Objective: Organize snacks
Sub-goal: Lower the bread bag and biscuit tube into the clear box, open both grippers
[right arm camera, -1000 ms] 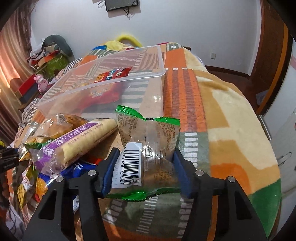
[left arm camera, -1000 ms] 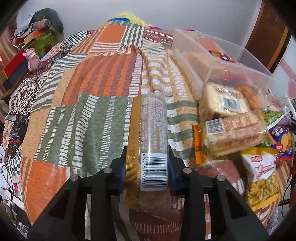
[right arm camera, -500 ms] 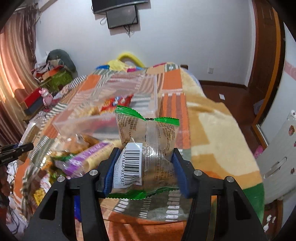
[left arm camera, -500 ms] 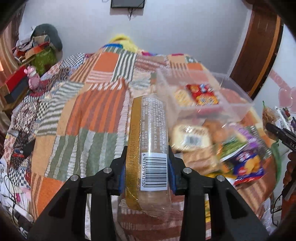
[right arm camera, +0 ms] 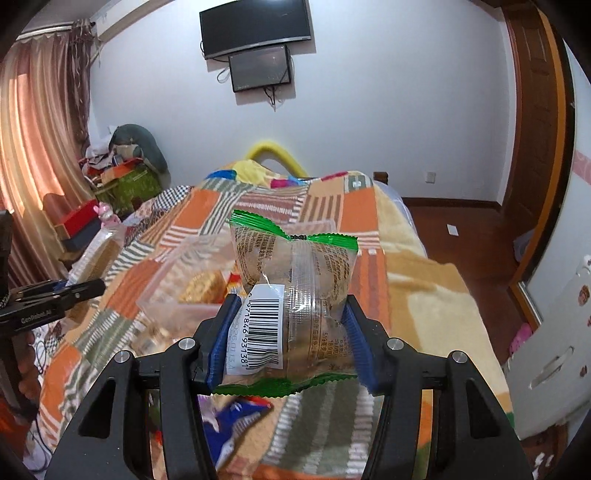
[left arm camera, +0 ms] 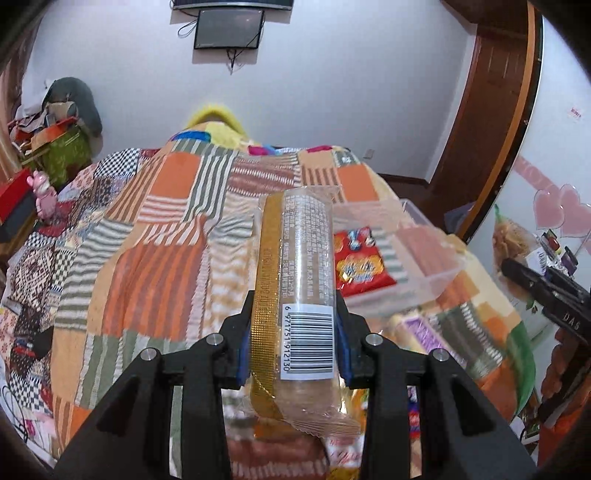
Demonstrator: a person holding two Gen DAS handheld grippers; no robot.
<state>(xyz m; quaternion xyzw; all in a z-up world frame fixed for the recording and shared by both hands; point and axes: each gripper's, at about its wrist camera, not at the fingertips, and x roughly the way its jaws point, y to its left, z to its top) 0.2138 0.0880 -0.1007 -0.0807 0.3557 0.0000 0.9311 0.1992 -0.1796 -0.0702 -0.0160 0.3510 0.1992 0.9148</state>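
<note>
In the left wrist view the left gripper (left arm camera: 293,343) pinches a long clear roll pack (left arm camera: 299,288) with a gold strip, its blue pads pressed on either side just by the barcode, the same grip as a second ago. The view has tipped up: before, the patchwork blanket (left arm camera: 147,258) filled the frame and the snack pile sat close at the right; now the back wall and a wall screen (left arm camera: 229,27) show, and the pack hangs clear of the bed. The clear tub (left arm camera: 432,277), earlier high at the right, now lies just right of the pack, a red bag (left arm camera: 360,266) inside it. The other gripper has come into sight at the right edge. In the right wrist view the right gripper (right arm camera: 290,339) clamps a green-edged packet (right arm camera: 295,277) across its middle, barcode facing the camera, grip unchanged. Earlier the tub and a purple-labelled pack lay near at the left; now the tub (right arm camera: 173,280) sits lower and blurred behind the packet, with a TV (right arm camera: 255,27) and curtain (right arm camera: 37,147) newly in frame. The left gripper shows at the left edge.
</note>
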